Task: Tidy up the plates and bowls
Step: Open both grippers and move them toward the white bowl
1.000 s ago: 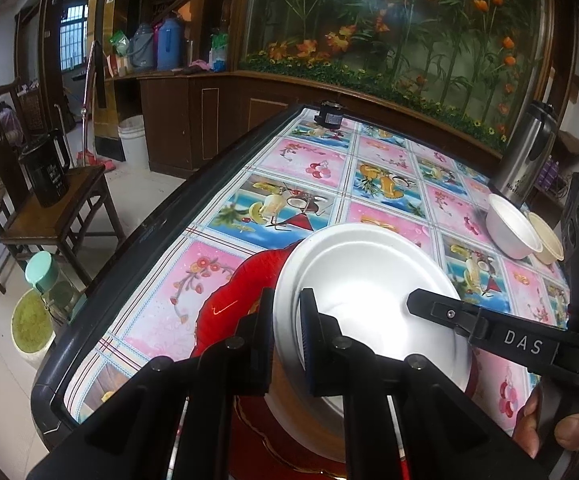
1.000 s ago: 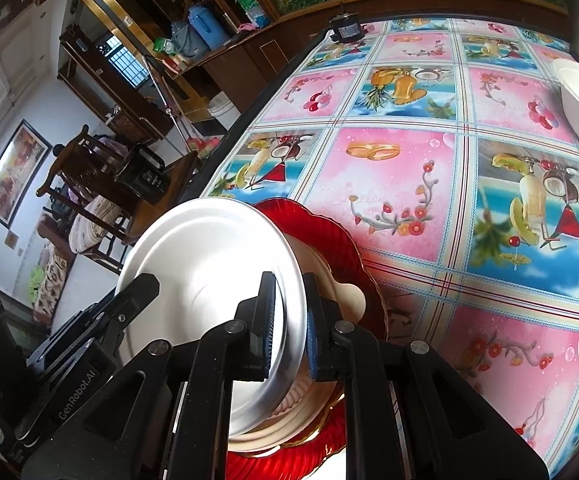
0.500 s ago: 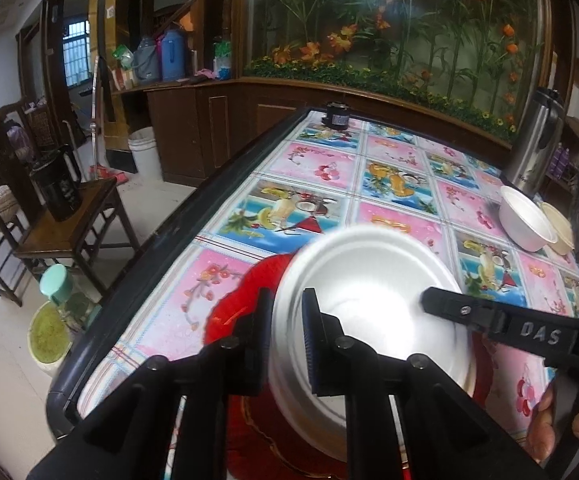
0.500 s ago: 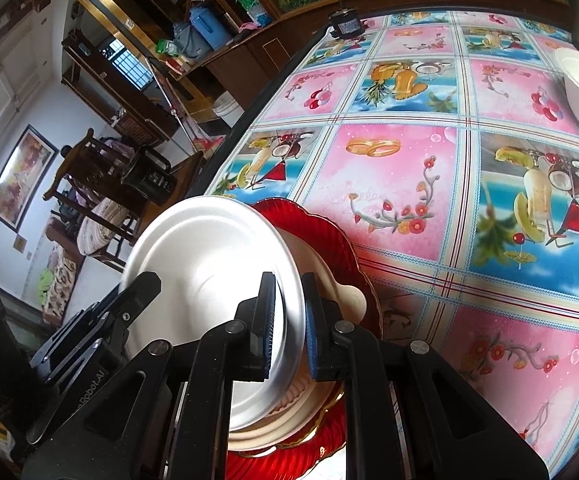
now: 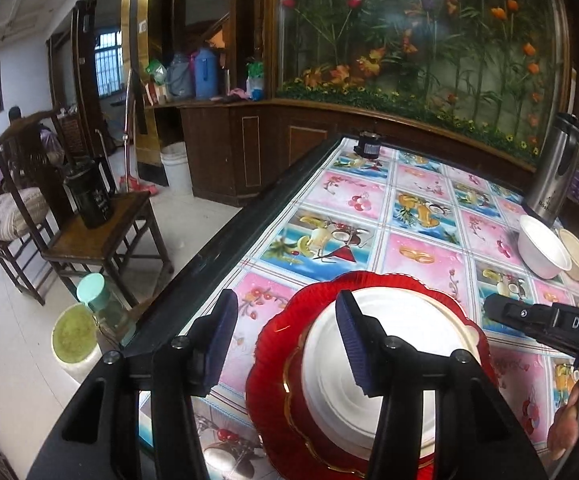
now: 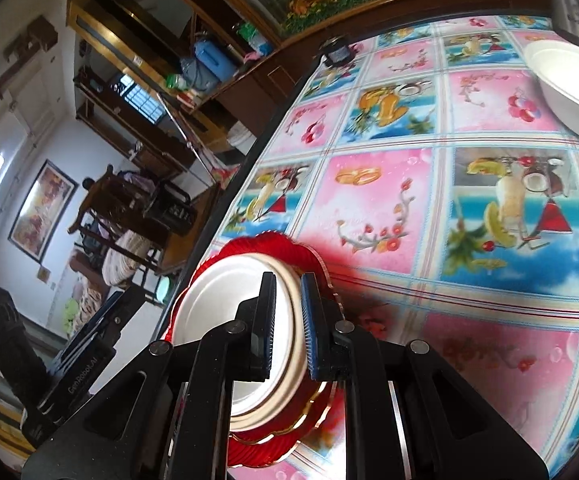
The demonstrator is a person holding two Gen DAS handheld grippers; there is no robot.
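Plates sit stacked near my end of the surface (image 5: 421,216): a white plate (image 5: 393,312) on a gold-rimmed one, both nested on the scalloped red plate (image 5: 317,300), close to the dark edge. Two bowls — a white bowl (image 5: 543,248) and a cream bowl (image 5: 577,256) touching it — wait well apart at the far right, by a steel flask (image 5: 557,164).

My left gripper (image 5: 285,336) has its jaws opening, about half spread; one pad hovers over the white plate, the other over the cloth beside the stack, neither pressing on anything. My right gripper (image 6: 287,320) reads as nearly closed, the white plate's rim showing in the narrow slot; the blur keeps me from telling whether the pads pinch that rim or merely pass in front of it.

My worry, as I judge it: if the right jaws grip while the left lets go, any pull would tilt or drag the top plate and skew the stack — and the stack lies near the edge, so a shove could send it toward the floor.
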